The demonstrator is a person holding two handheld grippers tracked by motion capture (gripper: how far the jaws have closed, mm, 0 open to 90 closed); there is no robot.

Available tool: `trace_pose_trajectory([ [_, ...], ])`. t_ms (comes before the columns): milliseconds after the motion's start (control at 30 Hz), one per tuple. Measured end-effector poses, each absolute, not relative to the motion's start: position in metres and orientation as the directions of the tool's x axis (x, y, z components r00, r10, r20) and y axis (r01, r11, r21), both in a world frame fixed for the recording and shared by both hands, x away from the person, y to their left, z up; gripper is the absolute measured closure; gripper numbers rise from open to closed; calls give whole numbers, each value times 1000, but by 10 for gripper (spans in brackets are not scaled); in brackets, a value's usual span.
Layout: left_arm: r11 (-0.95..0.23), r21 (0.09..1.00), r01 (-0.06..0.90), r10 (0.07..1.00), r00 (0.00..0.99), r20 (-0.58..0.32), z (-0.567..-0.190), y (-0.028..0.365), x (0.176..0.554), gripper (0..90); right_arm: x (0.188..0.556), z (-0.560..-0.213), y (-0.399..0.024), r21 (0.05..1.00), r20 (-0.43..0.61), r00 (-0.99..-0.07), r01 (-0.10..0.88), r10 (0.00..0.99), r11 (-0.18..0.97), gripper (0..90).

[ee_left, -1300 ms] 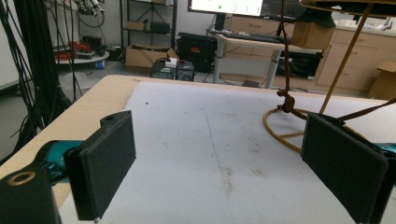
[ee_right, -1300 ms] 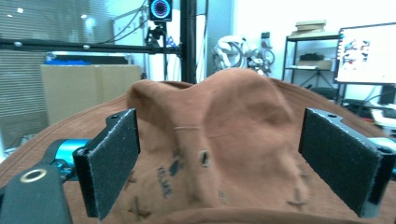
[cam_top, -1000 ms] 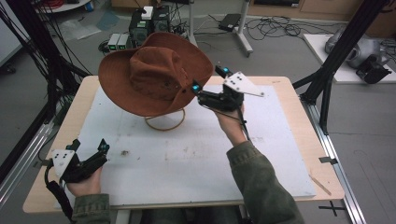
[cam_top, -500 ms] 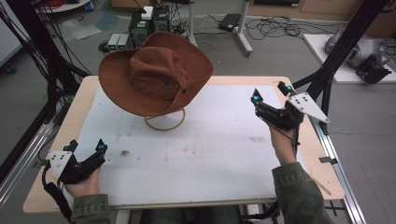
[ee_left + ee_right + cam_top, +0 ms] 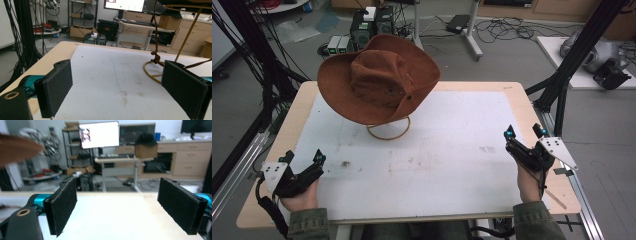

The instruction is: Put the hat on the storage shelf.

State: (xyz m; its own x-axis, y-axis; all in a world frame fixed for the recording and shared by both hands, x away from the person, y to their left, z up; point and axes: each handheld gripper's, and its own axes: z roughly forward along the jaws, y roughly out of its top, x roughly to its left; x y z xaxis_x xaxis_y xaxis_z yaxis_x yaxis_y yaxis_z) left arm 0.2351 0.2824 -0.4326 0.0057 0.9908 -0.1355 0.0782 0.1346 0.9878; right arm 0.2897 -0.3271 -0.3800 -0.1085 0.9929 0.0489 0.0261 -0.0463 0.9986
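Note:
A brown wide-brimmed hat rests tilted on a thin wire stand at the back left of the white mat. In the left gripper view the stand's ring base and the hat's knotted cord show ahead to the right. My left gripper sits open at the table's front left corner, nothing between its pads. At the right edge of the table my right gripper is held open and empty, well away from the hat. The hat's brim shows blurred at the left of the right gripper view.
The wooden table is framed by black metal struts. Beyond it are cables on the floor, electronic boxes, and a desk with a monitor.
My right gripper has let go of the hat's brim and swung away to the right and toward the person, ending at the table's right edge. The left gripper stayed put.

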Motion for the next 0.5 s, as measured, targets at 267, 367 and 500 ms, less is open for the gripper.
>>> trace_pose_trajectory([
  [267, 126, 989, 79, 992, 6, -127, -433, 282, 237, 105, 282, -422, -325, 998, -18, -19, 57, 1000, 19, 151],
  [367, 122, 989, 81, 992, 9, -124, -434, 281, 237, 106, 280, -430, -328, 996, 20, -23, 90, 1000, -18, 151],
  [500, 122, 989, 84, 992, 9, -123, -434, 281, 238, 106, 279, -434, -328, 995, 27, -17, 94, 999, -25, 151],
])
